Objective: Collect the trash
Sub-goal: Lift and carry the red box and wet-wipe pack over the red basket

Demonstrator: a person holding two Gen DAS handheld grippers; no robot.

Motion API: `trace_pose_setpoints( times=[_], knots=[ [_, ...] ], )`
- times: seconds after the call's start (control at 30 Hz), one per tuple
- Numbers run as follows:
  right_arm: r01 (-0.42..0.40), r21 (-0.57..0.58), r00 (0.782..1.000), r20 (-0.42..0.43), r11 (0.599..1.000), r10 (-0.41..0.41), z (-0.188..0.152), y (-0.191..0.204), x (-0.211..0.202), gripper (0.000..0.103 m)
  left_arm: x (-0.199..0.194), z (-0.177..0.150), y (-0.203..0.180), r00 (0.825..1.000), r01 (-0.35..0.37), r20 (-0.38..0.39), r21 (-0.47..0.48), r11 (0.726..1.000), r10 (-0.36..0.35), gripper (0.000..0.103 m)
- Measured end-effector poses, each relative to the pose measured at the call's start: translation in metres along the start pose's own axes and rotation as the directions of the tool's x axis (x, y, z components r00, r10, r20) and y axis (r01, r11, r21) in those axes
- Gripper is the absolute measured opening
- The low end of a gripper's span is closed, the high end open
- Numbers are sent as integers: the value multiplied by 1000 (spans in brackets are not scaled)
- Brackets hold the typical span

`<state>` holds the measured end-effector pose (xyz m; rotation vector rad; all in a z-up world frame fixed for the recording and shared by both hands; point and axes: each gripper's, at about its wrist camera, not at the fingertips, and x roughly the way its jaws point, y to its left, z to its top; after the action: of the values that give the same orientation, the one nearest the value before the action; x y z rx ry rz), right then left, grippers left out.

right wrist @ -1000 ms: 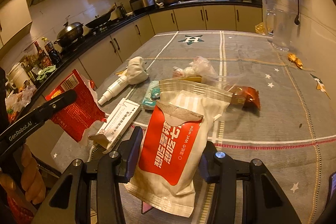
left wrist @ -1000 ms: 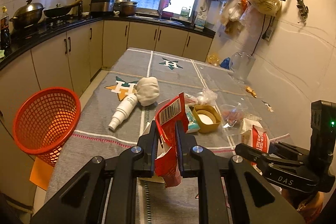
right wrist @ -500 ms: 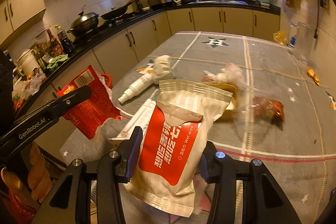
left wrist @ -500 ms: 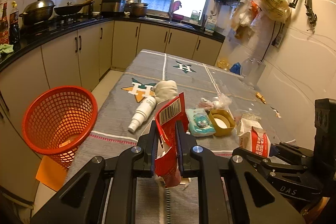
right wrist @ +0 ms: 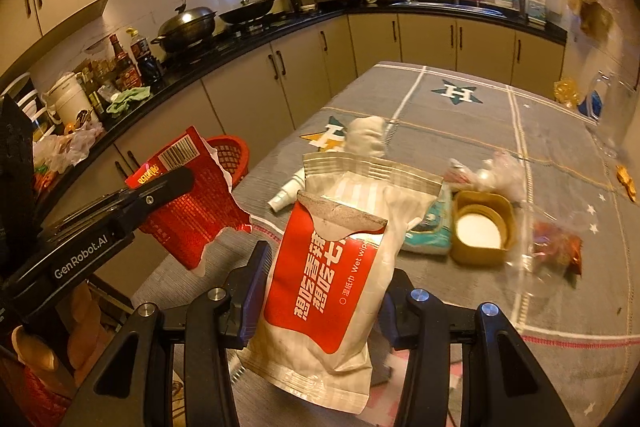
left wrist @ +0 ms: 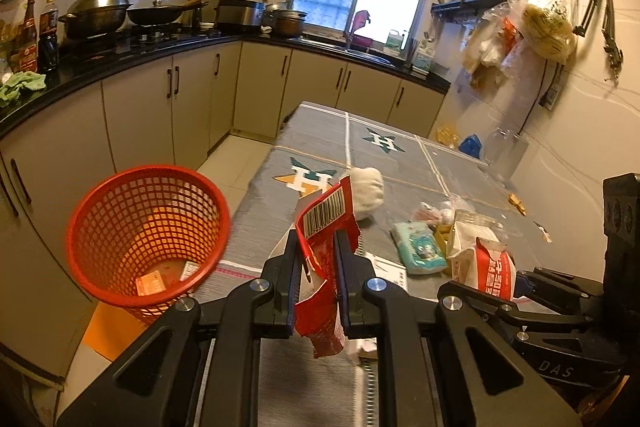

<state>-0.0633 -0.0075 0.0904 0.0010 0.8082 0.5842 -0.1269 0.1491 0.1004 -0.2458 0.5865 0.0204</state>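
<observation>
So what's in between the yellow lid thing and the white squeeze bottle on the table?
In the right wrist view, a teal wipes pack lies between the yellow lid and the white bottle.

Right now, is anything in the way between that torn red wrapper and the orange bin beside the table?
Nothing visible blocks it. The left gripper holds the red wrapper over the table's near edge, and the red basket stands open-topped on the floor just to its left, with only open air between them. A few scraps lie inside.

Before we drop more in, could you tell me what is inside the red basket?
The basket holds a few small paper scraps at the bottom; its near wall hides the rest.
</observation>
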Motion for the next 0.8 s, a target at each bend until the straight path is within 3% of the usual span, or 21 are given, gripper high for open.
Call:
trace_pose_setpoints(
  times=[0.8],
  knots=[
    [-144,-47,985,-98,989,138,64,65,70,51,-9,29,116,984,-170,41,-123,978,176,15]
  ],
)
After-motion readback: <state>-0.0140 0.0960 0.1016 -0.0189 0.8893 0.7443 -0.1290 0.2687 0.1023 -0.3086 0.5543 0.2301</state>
